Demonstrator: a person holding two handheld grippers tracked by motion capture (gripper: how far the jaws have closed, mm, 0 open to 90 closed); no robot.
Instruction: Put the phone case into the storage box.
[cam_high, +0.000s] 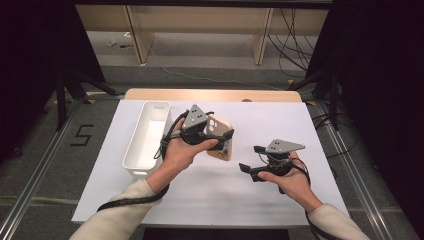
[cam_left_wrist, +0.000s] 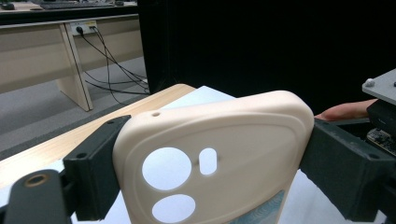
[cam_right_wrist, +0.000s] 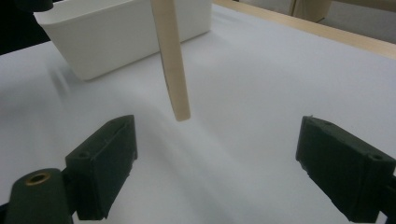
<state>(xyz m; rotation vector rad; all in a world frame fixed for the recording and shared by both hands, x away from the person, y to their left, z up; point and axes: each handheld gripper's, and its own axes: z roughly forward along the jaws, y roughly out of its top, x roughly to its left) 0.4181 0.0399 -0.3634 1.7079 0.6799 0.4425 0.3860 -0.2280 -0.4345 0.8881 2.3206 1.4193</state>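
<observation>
Your left gripper (cam_high: 220, 134) has the phone case (cam_left_wrist: 210, 158) clamped across its width, fingers (cam_left_wrist: 93, 172) pressing both side edges, case held above mid-tabletop, just right of the white bin (cam_high: 145, 137) near the left edge. Right gripper (cam_high: 252, 160) is wide open and empty, aimed at the case's lower end (cam_right_wrist: 175, 70). My read: handover or binning is next. Keep the left grip steady, bring the right fingers (cam_right_wrist: 105, 163) square onto the free end, and close fully before the left lets go.

Cream sleeves (cam_high: 125, 212); 2 black grippers, left (cam_high: 218, 135) and right (cam_high: 251, 159), with grey three-cornered plates, screws and ribbed cables.
</observation>
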